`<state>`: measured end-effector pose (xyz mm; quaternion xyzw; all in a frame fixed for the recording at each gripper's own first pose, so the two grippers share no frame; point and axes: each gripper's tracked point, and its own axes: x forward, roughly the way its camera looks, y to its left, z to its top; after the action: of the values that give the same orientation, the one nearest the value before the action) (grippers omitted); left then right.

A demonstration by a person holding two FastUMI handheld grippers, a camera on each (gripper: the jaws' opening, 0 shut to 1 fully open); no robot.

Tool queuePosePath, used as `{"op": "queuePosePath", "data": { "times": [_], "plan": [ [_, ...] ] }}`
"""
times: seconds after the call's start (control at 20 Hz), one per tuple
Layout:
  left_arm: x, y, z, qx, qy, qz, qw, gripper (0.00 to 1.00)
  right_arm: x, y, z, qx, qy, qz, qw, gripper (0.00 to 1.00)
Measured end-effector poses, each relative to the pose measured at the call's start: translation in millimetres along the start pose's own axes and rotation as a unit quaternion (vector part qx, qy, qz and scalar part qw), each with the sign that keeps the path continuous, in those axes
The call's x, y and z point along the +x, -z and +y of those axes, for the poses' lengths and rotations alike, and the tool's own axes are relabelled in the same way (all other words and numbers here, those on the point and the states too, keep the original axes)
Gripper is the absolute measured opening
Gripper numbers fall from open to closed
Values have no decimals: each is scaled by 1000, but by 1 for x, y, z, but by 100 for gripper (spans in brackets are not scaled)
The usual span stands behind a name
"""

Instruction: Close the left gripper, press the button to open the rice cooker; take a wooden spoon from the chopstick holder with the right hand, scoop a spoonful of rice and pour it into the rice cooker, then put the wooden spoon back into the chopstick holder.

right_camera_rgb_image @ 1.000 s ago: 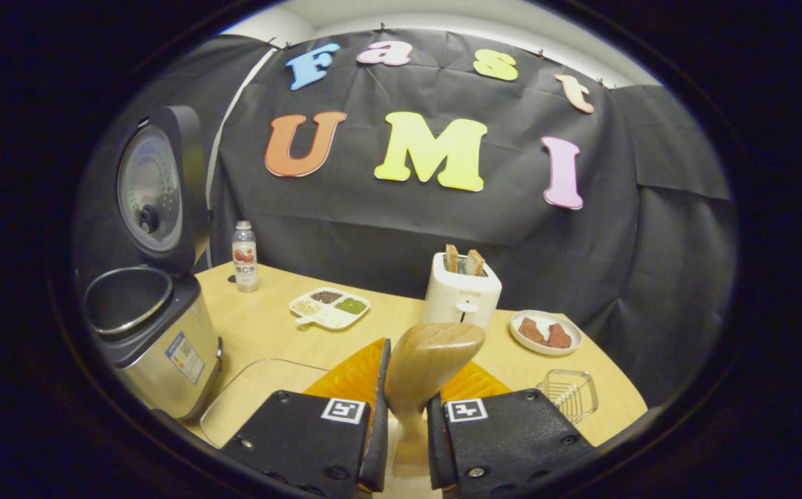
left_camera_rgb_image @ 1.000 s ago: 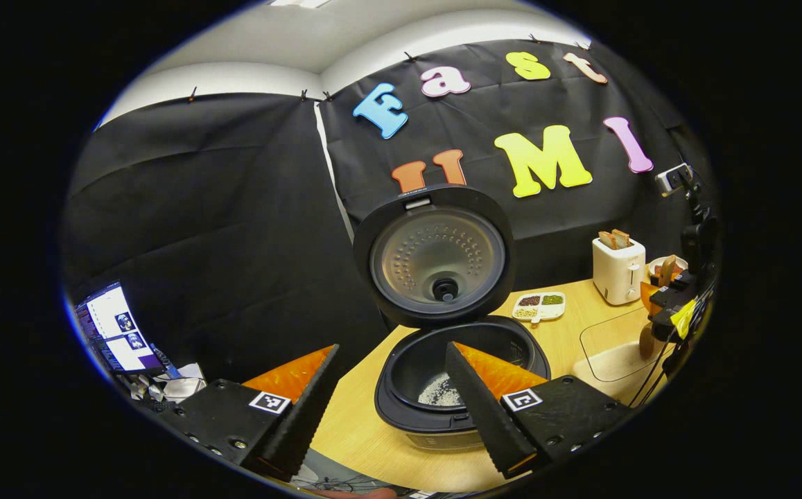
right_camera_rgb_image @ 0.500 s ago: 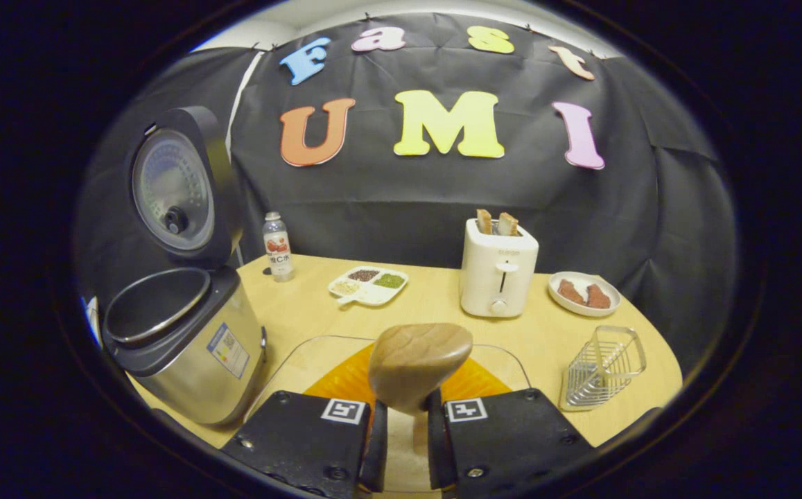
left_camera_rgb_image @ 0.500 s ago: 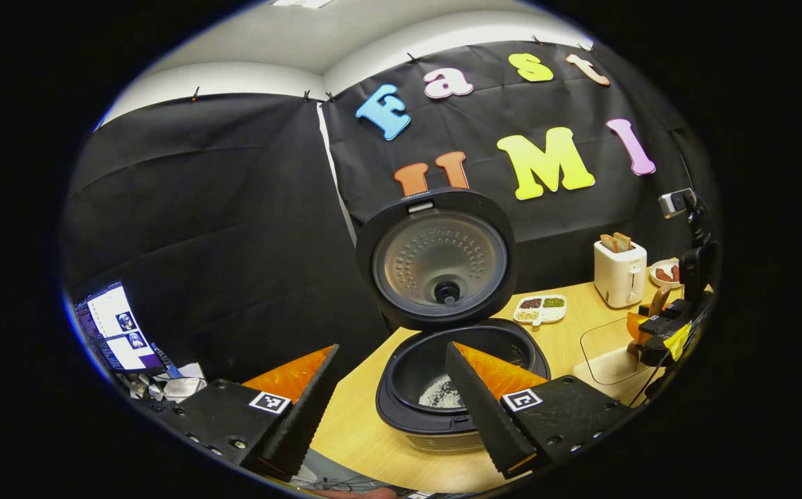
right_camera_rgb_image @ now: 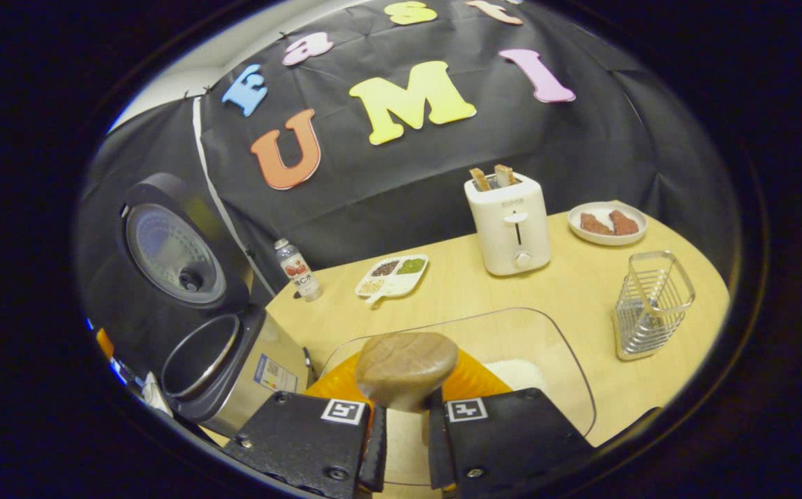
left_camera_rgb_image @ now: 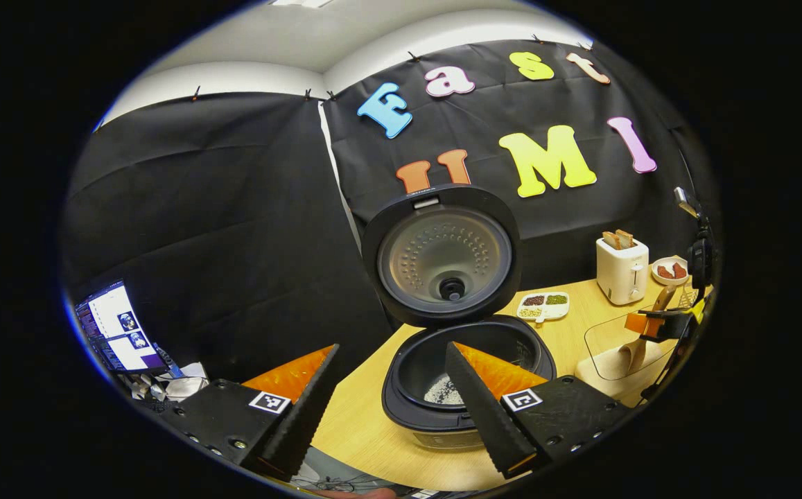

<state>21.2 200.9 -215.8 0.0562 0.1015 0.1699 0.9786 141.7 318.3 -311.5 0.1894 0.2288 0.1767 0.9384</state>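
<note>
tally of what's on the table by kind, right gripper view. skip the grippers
Rice cooker, lid open: 1
Toaster: 1
Bottle: 1
Divided dish of grains: 1
Plate with food: 1
Wire chopstick holder: 1
Clear container of rice: 1
Wooden spoon, held over that container: 1
Total: 8

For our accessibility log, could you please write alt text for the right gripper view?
The right gripper holds a wooden spoon over a clear container of rice on a wooden table. The open rice cooker stands at left; a toaster and wire chopstick holder farther right.
</note>
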Motion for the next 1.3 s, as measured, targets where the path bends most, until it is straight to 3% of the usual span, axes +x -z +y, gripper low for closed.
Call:
{"op": "queuePosePath", "data": {
  "times": [0.25, 0.45, 0.6, 0.8, 1.1, 1.3],
  "plan": [
    [1, -3, -1, 0, 1, -4, 1000, 95, 0, 0, -3, 133, -38, 23, 990, 29],
    [3, -6, -2, 1, 1, -6, 1000, 96, 1, -4, -22, 269, -65, 34, 960, 29],
    [4, -11, -3, 6, 3, -10, 1000, 96, -2, -14, -26, 276, -81, 21, 957, 29],
    [5, -14, -8, 7, 5, -11, 1000, 95, -5, -30, -20, 358, -136, 18, 923, 28],
    [5, -21, -11, 11, 5, -17, 1000, 95, -5, -44, -22, 413, -161, 9, 896, 29],
    [6, -21, -10, 8, 4, -13, 1000, 95, -10, -58, -22, 423, -172, 0, 889, 28]
  ]
}}
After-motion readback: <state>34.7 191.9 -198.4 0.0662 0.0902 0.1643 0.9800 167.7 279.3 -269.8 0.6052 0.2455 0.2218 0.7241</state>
